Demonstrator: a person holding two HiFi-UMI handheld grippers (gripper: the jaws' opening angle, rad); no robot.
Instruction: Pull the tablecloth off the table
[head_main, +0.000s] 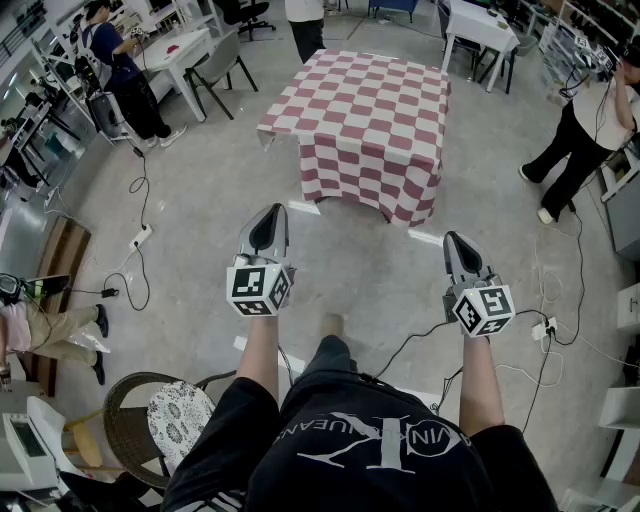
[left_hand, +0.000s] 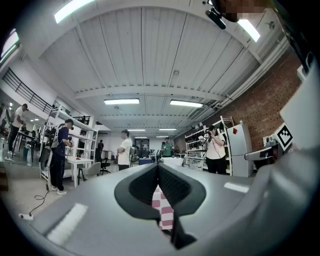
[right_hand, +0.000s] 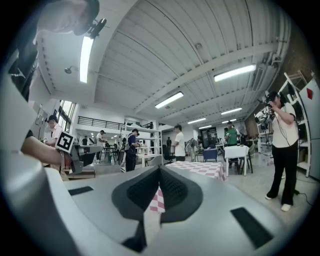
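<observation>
A table draped in a red-and-white checked tablecloth (head_main: 365, 120) stands ahead of me on the concrete floor. Both grippers are held level, well short of the cloth's near hanging edge. My left gripper (head_main: 271, 210) is shut with nothing in it, and my right gripper (head_main: 453, 238) is also shut and empty. In the left gripper view the jaws of the left gripper (left_hand: 158, 166) meet, and a strip of the tablecloth (left_hand: 163, 206) shows far off below them. In the right gripper view the right gripper (right_hand: 159, 169) is closed too, and the tablecloth (right_hand: 202, 169) lies in the distance.
One person (head_main: 118, 62) stands at the far left by a white table (head_main: 183, 48), another person (head_main: 588, 128) at the right, a third beyond the table. Cables (head_main: 140, 235) and a power strip (head_main: 544, 328) lie on the floor. A wicker chair (head_main: 128, 425) sits near left.
</observation>
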